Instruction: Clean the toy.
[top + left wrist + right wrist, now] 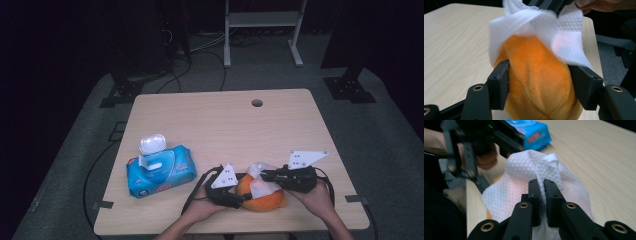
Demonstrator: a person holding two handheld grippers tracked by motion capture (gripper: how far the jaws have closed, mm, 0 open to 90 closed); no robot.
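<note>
Left tool (539, 82) clamping orange plush toy (539, 75), right tool (542, 192) pinching seemingly damp white wipe (529, 170)

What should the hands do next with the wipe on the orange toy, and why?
Probably rub the wipe across the orange plush toy. The left gripper has its jaws pressed on the toy's sides, steadying it, and the right gripper pinches a fold of the wipe draped over it.
</note>
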